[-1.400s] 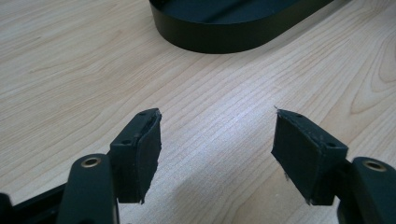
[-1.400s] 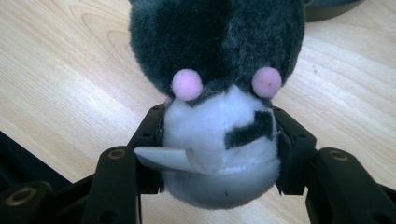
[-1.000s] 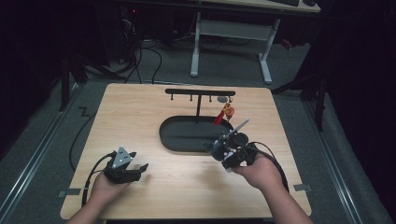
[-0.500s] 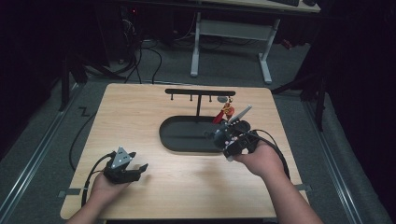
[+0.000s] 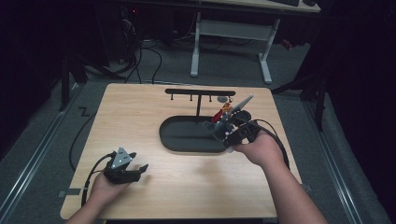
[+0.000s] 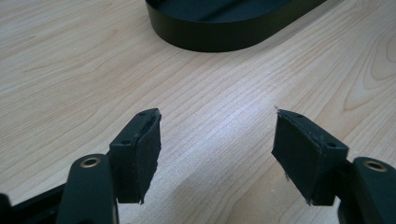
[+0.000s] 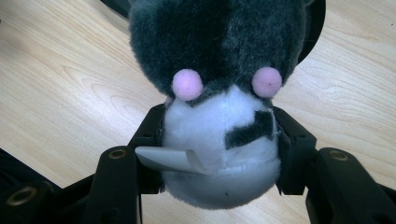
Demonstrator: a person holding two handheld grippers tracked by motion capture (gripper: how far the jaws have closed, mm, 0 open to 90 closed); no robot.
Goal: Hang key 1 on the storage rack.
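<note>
Plush, grey and white with two pink pompoms, sits clenched between the right gripper's [image 7: 219, 154] fingers [image 7: 292, 149]: the toy [image 7: 215, 107] is squeezed at its white lower half, a paper tag sticking out beside the left pad. In the high view the right gripper [image 5: 229, 125] hangs over the right end of the black tray [image 5: 187, 142], just in front of the red charm [image 5: 219, 114] that dangles from the hook rack [image 5: 200, 92].

Over the last second this hand has travelled forward and a little up, from the surface [image 5: 140, 112] near the tray's front rim to a spot above the tray and closer to the rack. I judge that the toy is being carried towards a free hook or the tray, and that the grip is sound enough for the move.

The left gripper [image 5: 125, 169] has not shifted; it rests near the front left of the surface, fingers [image 6: 140, 154] spread wide with nothing between them, the tray's rim well ahead of it in the left gripper view.
</note>
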